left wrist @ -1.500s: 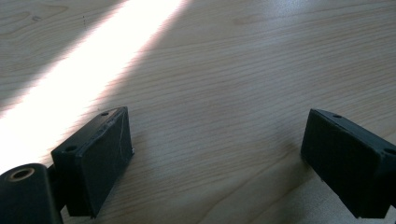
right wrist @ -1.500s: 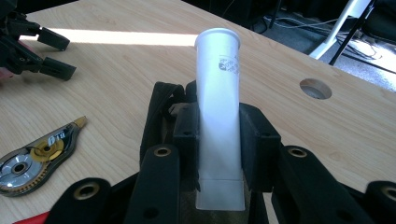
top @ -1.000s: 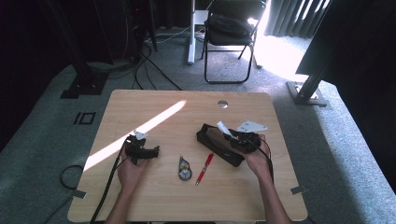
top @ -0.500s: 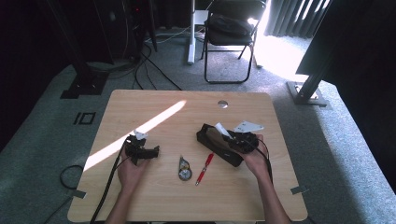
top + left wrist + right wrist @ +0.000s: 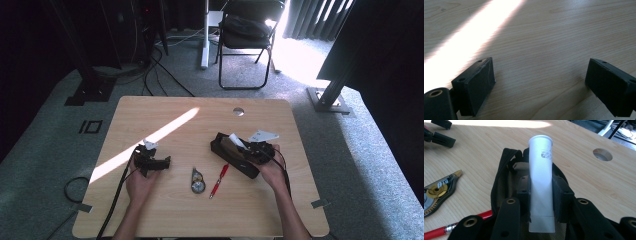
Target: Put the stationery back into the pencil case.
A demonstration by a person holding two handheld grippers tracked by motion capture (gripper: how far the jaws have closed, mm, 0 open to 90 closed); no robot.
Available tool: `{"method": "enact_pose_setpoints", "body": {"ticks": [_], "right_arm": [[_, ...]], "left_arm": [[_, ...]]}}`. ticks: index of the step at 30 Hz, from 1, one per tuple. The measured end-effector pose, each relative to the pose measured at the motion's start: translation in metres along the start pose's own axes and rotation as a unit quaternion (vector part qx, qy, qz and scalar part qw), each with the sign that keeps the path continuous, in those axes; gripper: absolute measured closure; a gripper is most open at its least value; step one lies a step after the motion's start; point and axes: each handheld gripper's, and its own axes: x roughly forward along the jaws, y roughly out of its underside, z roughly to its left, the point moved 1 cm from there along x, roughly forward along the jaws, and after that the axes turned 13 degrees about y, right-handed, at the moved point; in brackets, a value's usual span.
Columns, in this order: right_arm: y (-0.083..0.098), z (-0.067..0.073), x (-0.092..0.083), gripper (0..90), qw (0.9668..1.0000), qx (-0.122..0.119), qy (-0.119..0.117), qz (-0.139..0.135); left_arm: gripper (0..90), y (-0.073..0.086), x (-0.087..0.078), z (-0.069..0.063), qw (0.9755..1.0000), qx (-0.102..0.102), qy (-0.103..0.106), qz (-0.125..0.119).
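Right gripper [image 5: 541,195] first: its two black jaws are pinched on a white, slightly translucent plastic tube [image 5: 541,177] with a flared round end and a flat cap end. The tube points away from the camera, its flared end hanging over the mouth of a black zippered fabric pencil case with a tan lining [image 5: 506,173]. My guess is the tube is being fed into the case or just lifted out of it; the grip around the middle of the tube keeps it steady either way. There's a small grey printed mark near the flared end, but it's too blurry to read.

From the high view, the right gripper [image 5: 260,151] sits over the case [image 5: 232,156] toward the right edge of the light wooden table [image 5: 165,215], roughly mid-depth.

The left gripper [image 5: 544,85] has its jaws spread wide with nothing between them, just bare wood and a bright strip of sunlight. In the high view it [image 5: 150,160] rests nearer the left edge, well apart from the case, looking parked while the other hand works.

Between the two hands, closer to the near edge, lie a correction tape dispenser with a clear shell and yellow reel [image 5: 439,192] and a red pencil with a metal ferrule [image 5: 461,225], both just beside the case. The dispenser has white lettering on it, not legible to me. A round cable hole [image 5: 602,154] sits near the far edge.
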Motion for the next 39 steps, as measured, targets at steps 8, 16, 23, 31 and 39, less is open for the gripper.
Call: {"method": "enact_pose_setpoints", "body": {"ticks": [8, 16, 23, 31, 39], "right_arm": [[0.002, 0.000, 0.005, 70.8, 0.9999, -0.005, -0.002, 0.014], [0.004, -0.001, 0.008, 70.8, 0.9996, -0.007, 0.000, 0.026], [0.005, -0.001, 0.012, 70.8, 0.9993, -0.008, 0.001, 0.035], [0.007, 0.002, 0.018, 70.8, 0.9984, -0.020, 0.003, 0.052], [0.011, 0.006, 0.025, 70.6, 0.9958, -0.037, -0.003, 0.084]], "left_arm": [[8.9, 0.000, 0.000, 0.000, 1.0000, 0.000, 0.000, 0.000], [8.9, 0.000, 0.000, 0.000, 1.0000, 0.000, 0.000, 0.000], [8.9, 0.000, 0.000, 0.000, 1.0000, 0.000, 0.000, 0.000], [8.9, 0.000, 0.000, 0.000, 1.0000, 0.000, 0.000, 0.000], [8.9, 0.000, 0.000, 0.000, 1.0000, 0.000, 0.000, 0.000]]}}
